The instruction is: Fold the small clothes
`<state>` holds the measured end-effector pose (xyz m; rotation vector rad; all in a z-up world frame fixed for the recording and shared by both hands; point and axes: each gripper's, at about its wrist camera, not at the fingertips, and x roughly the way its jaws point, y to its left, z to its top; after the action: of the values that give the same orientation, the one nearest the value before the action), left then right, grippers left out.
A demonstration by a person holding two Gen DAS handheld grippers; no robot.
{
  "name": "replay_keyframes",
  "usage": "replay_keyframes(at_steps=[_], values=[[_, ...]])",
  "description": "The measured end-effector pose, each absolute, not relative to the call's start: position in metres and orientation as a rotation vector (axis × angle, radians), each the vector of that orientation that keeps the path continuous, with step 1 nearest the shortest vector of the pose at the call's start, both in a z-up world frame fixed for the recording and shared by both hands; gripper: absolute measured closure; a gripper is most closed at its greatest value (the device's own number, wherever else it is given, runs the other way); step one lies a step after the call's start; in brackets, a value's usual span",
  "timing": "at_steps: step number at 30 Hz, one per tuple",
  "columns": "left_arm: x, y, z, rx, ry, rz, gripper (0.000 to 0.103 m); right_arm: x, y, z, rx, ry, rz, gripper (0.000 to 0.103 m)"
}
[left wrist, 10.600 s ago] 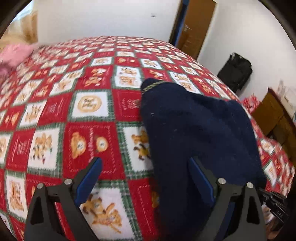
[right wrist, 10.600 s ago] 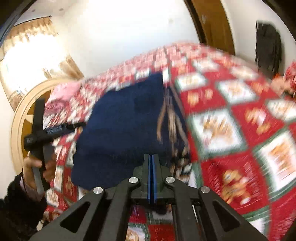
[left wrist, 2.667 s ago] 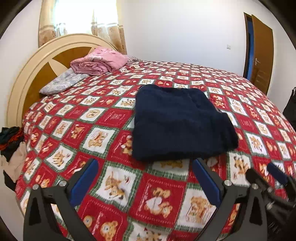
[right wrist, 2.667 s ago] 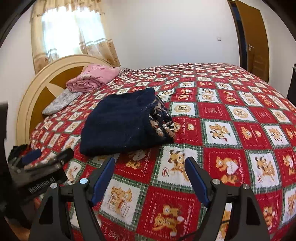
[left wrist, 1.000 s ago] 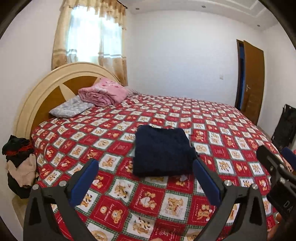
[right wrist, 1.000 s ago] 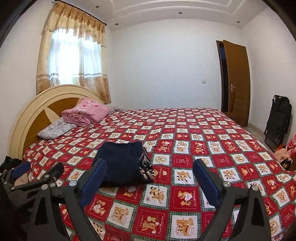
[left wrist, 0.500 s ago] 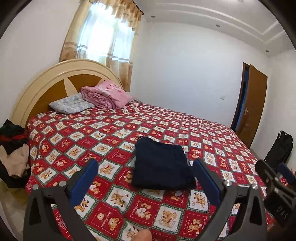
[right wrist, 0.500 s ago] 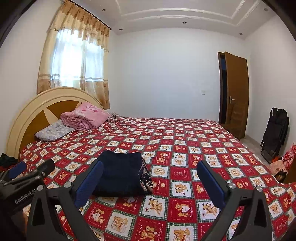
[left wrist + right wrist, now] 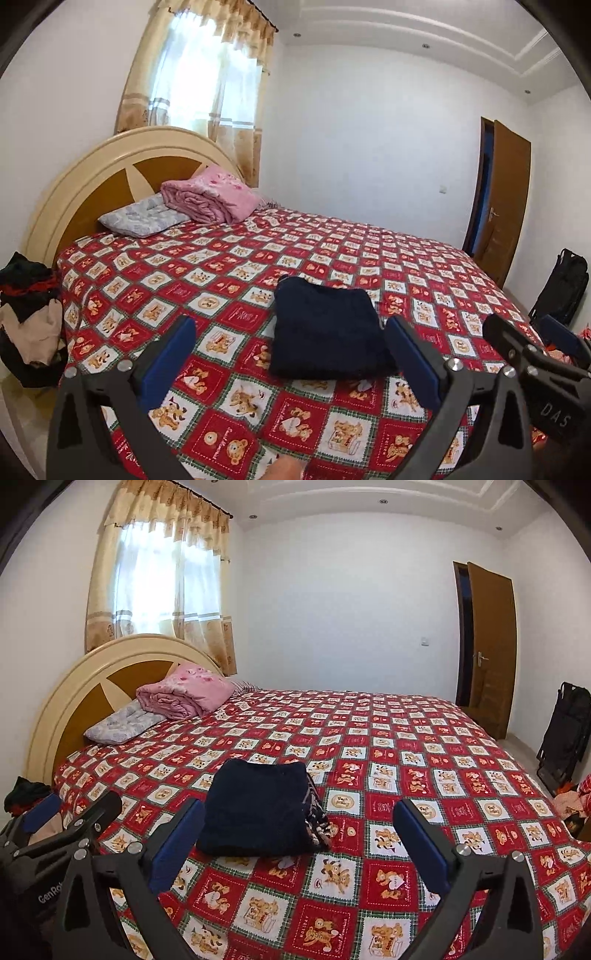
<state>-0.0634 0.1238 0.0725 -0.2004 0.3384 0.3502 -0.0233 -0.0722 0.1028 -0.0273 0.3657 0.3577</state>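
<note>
Both grippers are off the bed, carrying nothing. My left gripper (image 9: 291, 354) stands with its jaws spread wide, blue pads well apart, nothing between them. My right gripper (image 9: 297, 838) is likewise spread, empty.

The navy garment (image 9: 325, 332) lies on the bear-print bedspread (image 9: 229, 266), near the foot edge, at about 12 o'clock from the left gripper and 11 o'clock from the right. It sits as a compact, squared bundle, edges roughly aligned. From the right wrist view a patterned band shows along its 3 o'clock side (image 9: 316, 812); I cannot tell whether that is a cuff or a lining.

Judgement: this piece looks finished. Folded, flat, neither gripper touching it.

What is left: a heap of loose clothes (image 9: 26, 317) sits off the bed at 9 o'clock, beside the headboard (image 9: 74, 184). More fabric shows at the far 3 o'clock edge of the right view (image 9: 570, 797). Probably the next pieces, but I cannot confirm.

A pink blanket (image 9: 210, 199) and grey pillow (image 9: 144, 219) rest at the head, well apart from the work.
</note>
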Motion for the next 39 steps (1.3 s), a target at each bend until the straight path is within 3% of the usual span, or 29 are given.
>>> replay_keyframes(at_steps=[15,39], values=[[-0.064,0.123,0.068,-0.095,0.366,0.433,0.000,-0.050,-0.095,0.096,0.073,0.239,0.345,0.001],[-0.059,0.114,0.065,-0.016,0.393,0.466,0.000,-0.049,-0.093,0.086,0.080,0.272,0.364,0.001]])
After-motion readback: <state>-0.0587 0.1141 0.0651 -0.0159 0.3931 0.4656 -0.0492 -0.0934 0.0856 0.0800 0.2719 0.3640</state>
